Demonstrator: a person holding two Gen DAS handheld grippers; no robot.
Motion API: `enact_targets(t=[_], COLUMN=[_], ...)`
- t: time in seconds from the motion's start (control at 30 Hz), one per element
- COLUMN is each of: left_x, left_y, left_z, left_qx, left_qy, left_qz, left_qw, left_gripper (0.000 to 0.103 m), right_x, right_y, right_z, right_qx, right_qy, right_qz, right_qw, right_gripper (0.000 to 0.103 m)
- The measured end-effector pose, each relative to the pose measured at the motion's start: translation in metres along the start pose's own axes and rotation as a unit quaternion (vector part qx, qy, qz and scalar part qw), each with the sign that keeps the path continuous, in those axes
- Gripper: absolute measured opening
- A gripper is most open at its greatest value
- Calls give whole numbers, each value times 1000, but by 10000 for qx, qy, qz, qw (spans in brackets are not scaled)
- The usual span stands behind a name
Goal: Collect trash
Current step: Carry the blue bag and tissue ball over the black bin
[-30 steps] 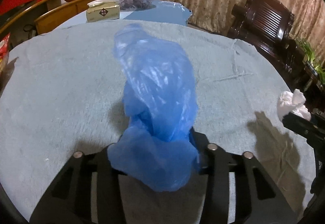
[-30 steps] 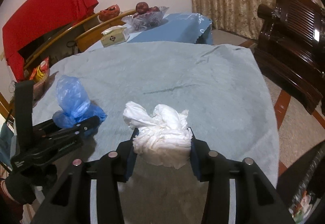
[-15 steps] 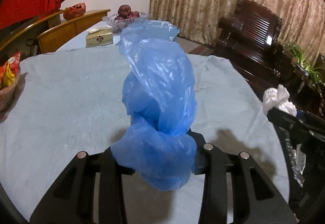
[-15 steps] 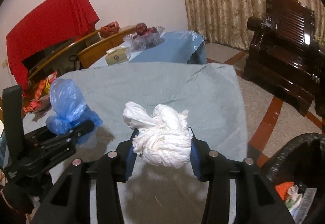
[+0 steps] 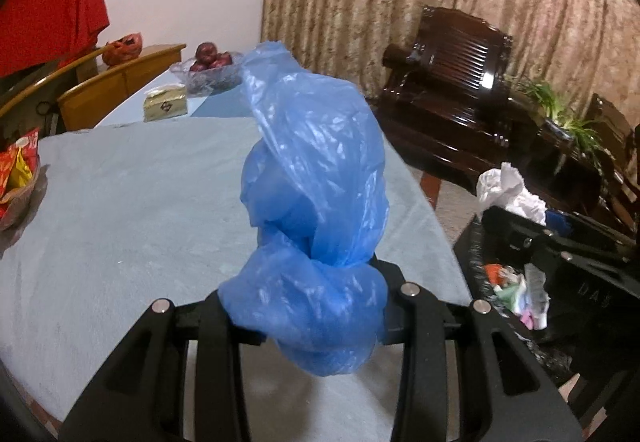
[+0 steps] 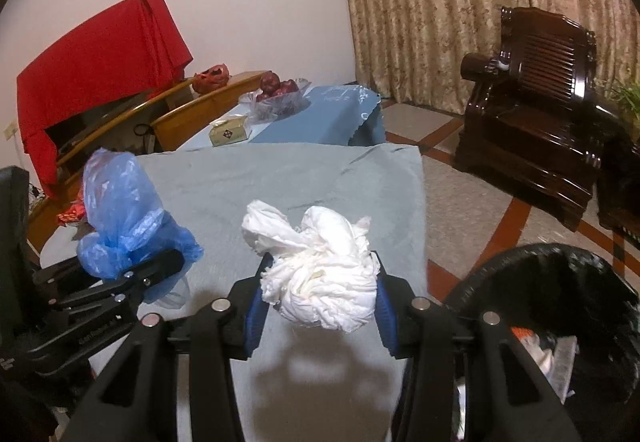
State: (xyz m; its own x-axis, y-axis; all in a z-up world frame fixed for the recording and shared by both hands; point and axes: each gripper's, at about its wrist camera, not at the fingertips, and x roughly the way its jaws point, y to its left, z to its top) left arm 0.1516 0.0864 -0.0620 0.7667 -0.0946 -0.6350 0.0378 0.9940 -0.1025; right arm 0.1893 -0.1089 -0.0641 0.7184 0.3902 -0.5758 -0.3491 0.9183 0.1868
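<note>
Trash, two pieces, each carried clear of the surface [image 5: 120, 209]. The blue plastic bag [image 5: 316, 209], twisted into a knot, is pinched at its lower bulge by the left claw [image 5: 308, 306]; its upper part stands up in front of the lens. The crumpled white tissue wad [image 6: 320, 266] is pinched between the blue pads [image 6: 254, 310] of the right claw [image 6: 318, 306].

Left wrist view only: the wad and the right claw seen from the side at far right, above the open black trash bin [image 5: 516, 294], whose mixed paper scraps are visible; a basket of red and yellow snack packets [image 5: 18, 177] at the left edge of the grey cloth; a green potted plant [image 5: 560, 113] behind the dark wooden armchair [image 5: 448, 89].

Right wrist view only: the blue bag and left claw seen at left; the bin's rim [image 6: 560, 254] at lower right, beside the surface's edge; the tiled floor with red stripes [image 6: 472, 209]; the whole red cloth [image 6: 100, 61] draped on the far furniture.

Both views: a tissue box [image 6: 229, 133] with a dark diamond emblem, its lettering too small to read, and a glass bowl of dark red fruit [image 6: 278, 93]. Faint embossed lettering on the claw bodies is illegible.
</note>
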Motion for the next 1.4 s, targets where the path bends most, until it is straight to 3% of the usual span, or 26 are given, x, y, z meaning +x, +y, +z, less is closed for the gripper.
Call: enact_targets(t=[0.73, 1.4], left_x=[-50, -40], left_y=[-75, -136], left_z=[-25, -27], left_qx=[363, 714], left_qy=[-296, -329], left_qz=[-466, -964], left_qw=[9978, 9922], left_gripper=[35, 36], right_x=[-97, -131], right_y=[-43, -100], right_z=[-39, -52], right_qx=[278, 654], right_qy=[-383, -597], right_qz=[-404, -1002], right_qw=[9981, 9910], right_gripper=[45, 45])
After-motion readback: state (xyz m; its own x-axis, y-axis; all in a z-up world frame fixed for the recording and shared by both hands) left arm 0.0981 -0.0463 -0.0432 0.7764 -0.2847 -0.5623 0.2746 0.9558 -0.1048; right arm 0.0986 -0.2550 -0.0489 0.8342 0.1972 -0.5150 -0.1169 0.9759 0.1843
